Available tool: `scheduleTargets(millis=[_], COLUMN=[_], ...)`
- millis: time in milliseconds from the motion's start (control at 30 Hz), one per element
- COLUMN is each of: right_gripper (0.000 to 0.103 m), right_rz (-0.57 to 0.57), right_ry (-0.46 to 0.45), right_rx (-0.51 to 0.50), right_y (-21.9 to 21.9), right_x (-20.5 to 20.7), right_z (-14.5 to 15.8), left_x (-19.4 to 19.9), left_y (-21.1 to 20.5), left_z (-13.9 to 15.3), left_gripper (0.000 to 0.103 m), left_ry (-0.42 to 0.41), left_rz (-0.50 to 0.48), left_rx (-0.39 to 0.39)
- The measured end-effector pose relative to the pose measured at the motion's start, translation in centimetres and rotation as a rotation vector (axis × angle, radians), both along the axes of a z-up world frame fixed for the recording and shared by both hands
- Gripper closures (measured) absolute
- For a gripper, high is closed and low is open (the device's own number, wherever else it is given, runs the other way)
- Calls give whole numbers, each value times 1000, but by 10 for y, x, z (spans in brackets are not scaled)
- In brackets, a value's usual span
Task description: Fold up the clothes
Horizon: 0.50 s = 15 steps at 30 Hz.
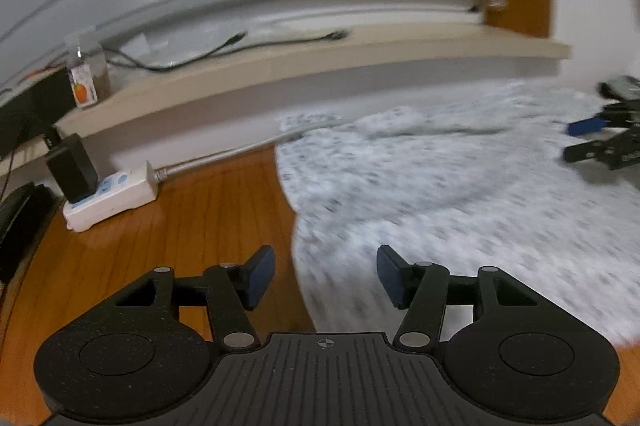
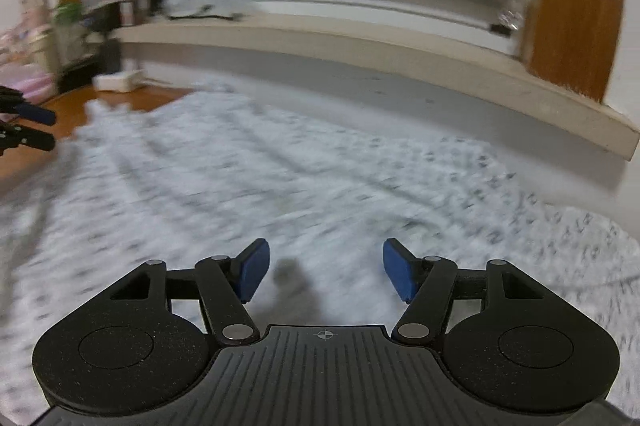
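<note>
A white garment with a small grey print (image 1: 460, 185) lies spread flat on the wooden floor, blurred by motion. My left gripper (image 1: 326, 276) hovers open above the garment's left edge, with nothing between its blue pads. The same garment (image 2: 280, 177) fills the right wrist view. My right gripper (image 2: 326, 272) is open over the middle of the cloth, holding nothing. Each gripper shows in the other's view: the right one (image 1: 592, 141) at the far right, the left one (image 2: 38, 125) at the far left.
A white power strip (image 1: 112, 197) with a black adapter and grey cable lies on the wooden floor (image 1: 180, 234) left of the garment. A low beige ledge (image 1: 320, 65) runs along the wall behind, with a small bottle (image 1: 86, 73) and black cables on it.
</note>
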State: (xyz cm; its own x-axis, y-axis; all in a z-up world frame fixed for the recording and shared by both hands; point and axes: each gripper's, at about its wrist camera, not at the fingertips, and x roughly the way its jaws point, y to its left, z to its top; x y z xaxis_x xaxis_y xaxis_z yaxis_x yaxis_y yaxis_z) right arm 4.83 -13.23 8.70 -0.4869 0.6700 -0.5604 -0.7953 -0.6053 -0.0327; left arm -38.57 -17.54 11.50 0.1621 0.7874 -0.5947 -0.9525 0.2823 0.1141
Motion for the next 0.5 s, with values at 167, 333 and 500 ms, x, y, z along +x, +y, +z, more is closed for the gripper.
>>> scheduleTargets(millis=[167,333,500], right_gripper=[51,54,55], right_rz=[142,295,379], right_ry=[-17,-38,-52], right_rx=[-13,-39,-56], right_y=[-69,-116,-143], right_x=[-27,-63,-88], right_z=[17,25,26], left_x=[14,27,36], left_y=[-66,-98,-100], left_z=[1,-3,-11], left_gripper=[58,58,55], left_ry=[-13,-6,6], left_rz=[-82,-134,-170], left_rx=[-6,-26,-46])
